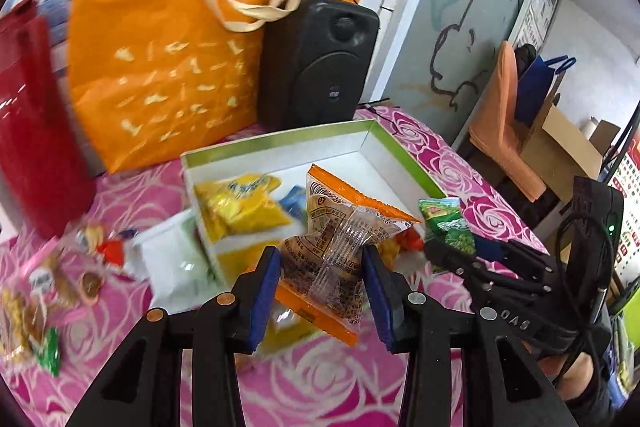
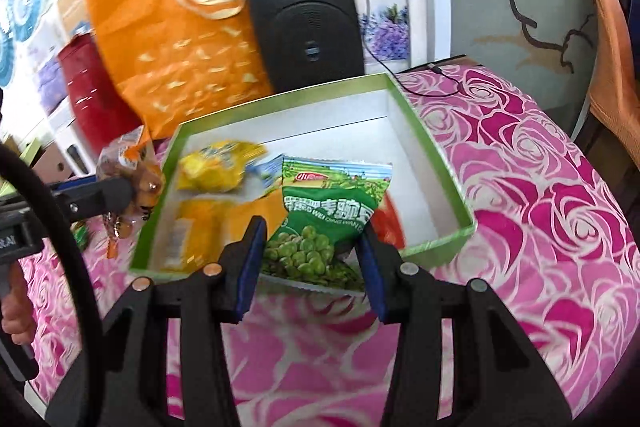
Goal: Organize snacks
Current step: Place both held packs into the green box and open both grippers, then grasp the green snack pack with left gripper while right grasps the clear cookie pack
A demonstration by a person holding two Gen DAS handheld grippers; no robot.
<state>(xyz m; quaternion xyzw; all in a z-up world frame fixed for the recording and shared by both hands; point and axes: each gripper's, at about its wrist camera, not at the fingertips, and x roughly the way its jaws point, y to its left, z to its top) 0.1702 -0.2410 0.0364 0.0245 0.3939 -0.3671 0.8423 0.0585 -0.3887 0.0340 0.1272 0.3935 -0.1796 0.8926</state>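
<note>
Between the left tool's (image 1: 320, 287) fingers sits an orange snack packet (image 1: 340, 247).

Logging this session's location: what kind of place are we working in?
Probably a lived-in room at home or a small shop's back room, not a lab. A table with a pink rose-print cloth stands against a wall, with an orange tote bag, a black speaker and stacked cardboard boxes nearby.

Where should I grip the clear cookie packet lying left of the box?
Judging by the left wrist view, take the clear cookie packet by its pink-edged end, coming from above: it lies flat on the pink rose-patterned tablecloth, amid other wrappers.
</note>
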